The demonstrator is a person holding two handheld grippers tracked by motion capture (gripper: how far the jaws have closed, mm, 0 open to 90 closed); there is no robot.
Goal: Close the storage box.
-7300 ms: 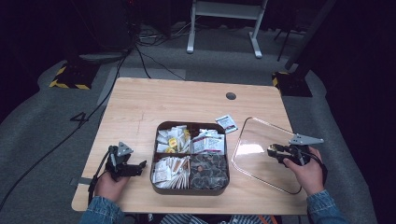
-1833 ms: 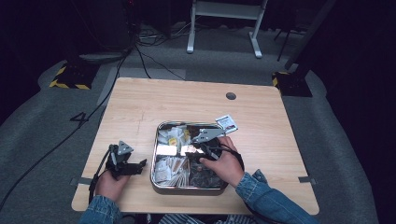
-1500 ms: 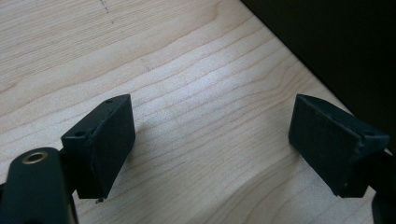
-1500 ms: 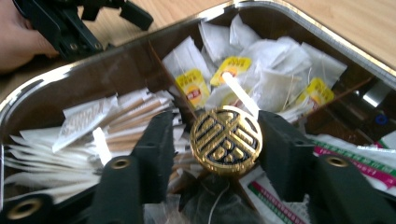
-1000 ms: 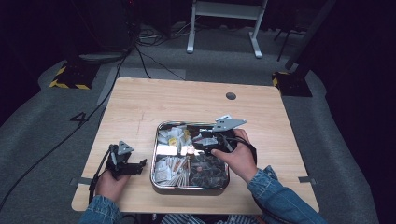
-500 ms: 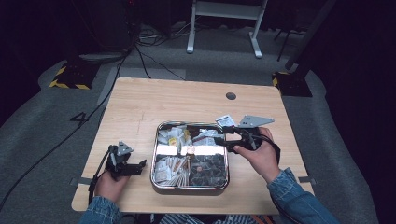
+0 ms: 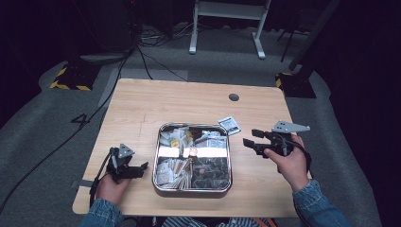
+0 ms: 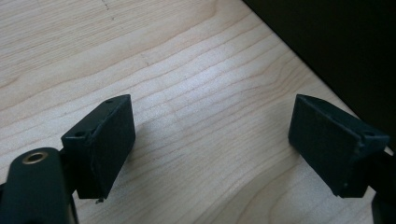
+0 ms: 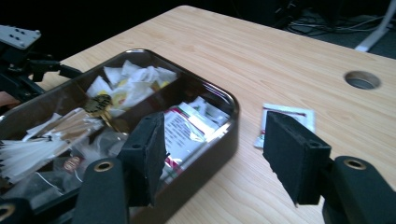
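Support: light wooden table [image 7: 156,106], round cable hole [image 7: 233,97] near far edge | Centre: lidded compartment tray [image 7: 192,185] | Just beside tray's far right corner: small sachet [image 7: 229,125], flat

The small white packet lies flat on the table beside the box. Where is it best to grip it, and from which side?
Probably at the packet's free right edge, coming from the right gripper's side, low and nearly flat: it lies flat on the table, and the box closes off the other side.
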